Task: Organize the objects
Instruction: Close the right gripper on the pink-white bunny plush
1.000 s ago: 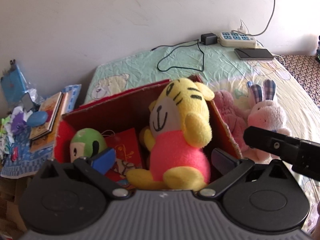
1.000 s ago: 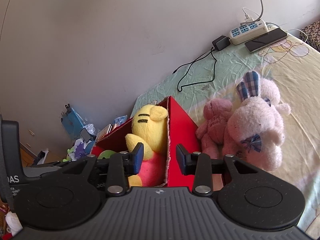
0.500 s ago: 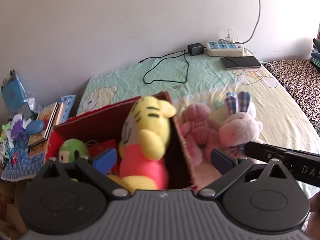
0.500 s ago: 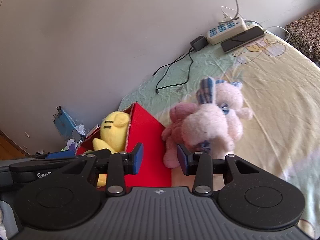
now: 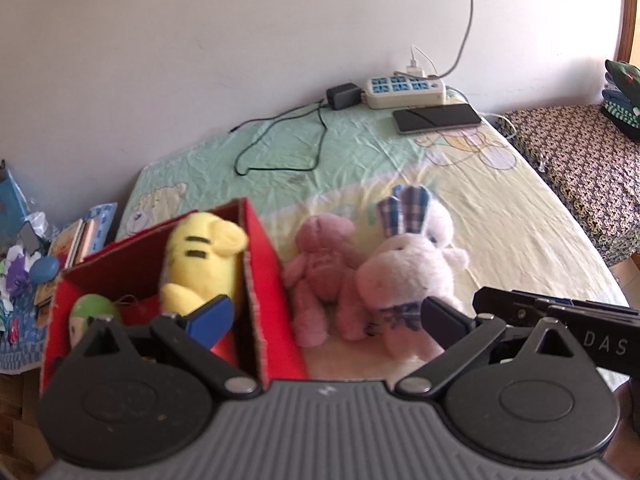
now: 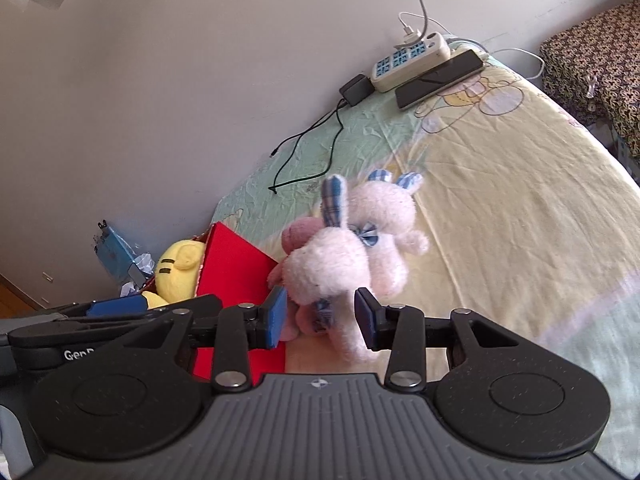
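two plush toys lie on the bed (image 5: pixel 500 216) just right of the red box (image 5: pixel 272 292) — a white rabbit (image 5: pixel 408 276) touching a pink bear (image 5: pixel 320 268). a yellow tiger (image 5: pixel 204 256) sits inside the box. the left gripper (image 5: pixel 326 318) is spread wide and empty; the right gripper (image 6: pixel 322 318) hovers part-open, gripping nothing — the rabbit's leg shows between its fingers.

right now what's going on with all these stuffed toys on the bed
A person with a claw in each hand is tidying plush toys into a red box. The yellow tiger is already inside. The right claw, open, is lined up on the white bunny beside the pink bear. The left claw is open, holding nothing.
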`<state>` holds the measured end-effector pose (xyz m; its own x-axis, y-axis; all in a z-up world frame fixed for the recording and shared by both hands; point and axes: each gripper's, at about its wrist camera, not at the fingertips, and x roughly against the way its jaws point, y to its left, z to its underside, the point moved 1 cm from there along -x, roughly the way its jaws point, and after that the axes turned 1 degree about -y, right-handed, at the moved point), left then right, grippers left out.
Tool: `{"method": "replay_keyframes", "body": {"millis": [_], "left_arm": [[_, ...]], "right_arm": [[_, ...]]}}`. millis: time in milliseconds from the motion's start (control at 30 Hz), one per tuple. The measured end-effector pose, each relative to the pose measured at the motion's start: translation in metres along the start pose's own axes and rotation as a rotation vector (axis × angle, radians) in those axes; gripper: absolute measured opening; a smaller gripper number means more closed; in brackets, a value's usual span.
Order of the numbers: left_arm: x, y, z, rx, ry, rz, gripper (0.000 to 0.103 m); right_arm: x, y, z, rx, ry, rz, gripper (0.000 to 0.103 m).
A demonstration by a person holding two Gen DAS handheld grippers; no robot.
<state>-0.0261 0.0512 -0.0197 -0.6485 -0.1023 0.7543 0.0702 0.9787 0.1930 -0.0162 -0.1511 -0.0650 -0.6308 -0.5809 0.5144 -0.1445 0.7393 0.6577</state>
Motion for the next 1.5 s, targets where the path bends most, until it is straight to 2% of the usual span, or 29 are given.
{"method": "replay_keyframes", "body": {"millis": [400,533,700,800,967,1167,1333,1500], "left_arm": [[-0.028,-0.027,0.005,0.023,0.061,0.061,0.100],[-0.040,-0.037,0.014,0.000,0.062,0.080,0.101],[-0.059,-0.043,0.028,-0.002,0.064,0.142,0.100],[-0.071,-0.044,0.035,0.002,0.065,0.164,0.100],[-0.090,-0.043,0.039,0.011,0.077,0.195,0.100],[-0.112,-0.038,0.037,0.047,0.089,0.213,0.100],[-0.127,-0.037,0.033,0.050,0.083,0.202,0.100],[-0.135,-0.043,0.029,0.007,0.060,0.186,0.093]], "right_arm": [[-0.002,-0.035,-0.013,-0.032,0.031,0.013,0.042],[-0.006,-0.043,-0.017,-0.044,0.046,0.005,0.043],[-0.016,-0.045,-0.023,-0.031,0.076,-0.017,0.043],[-0.024,-0.045,-0.025,-0.016,0.097,-0.033,0.046],[-0.042,-0.039,-0.027,0.014,0.156,-0.066,0.055],[-0.066,-0.025,-0.028,0.096,0.198,-0.093,0.061],[-0.086,-0.022,-0.032,0.111,0.218,-0.104,0.063],[-0.102,-0.016,-0.029,0.122,0.253,-0.148,0.061]]}}
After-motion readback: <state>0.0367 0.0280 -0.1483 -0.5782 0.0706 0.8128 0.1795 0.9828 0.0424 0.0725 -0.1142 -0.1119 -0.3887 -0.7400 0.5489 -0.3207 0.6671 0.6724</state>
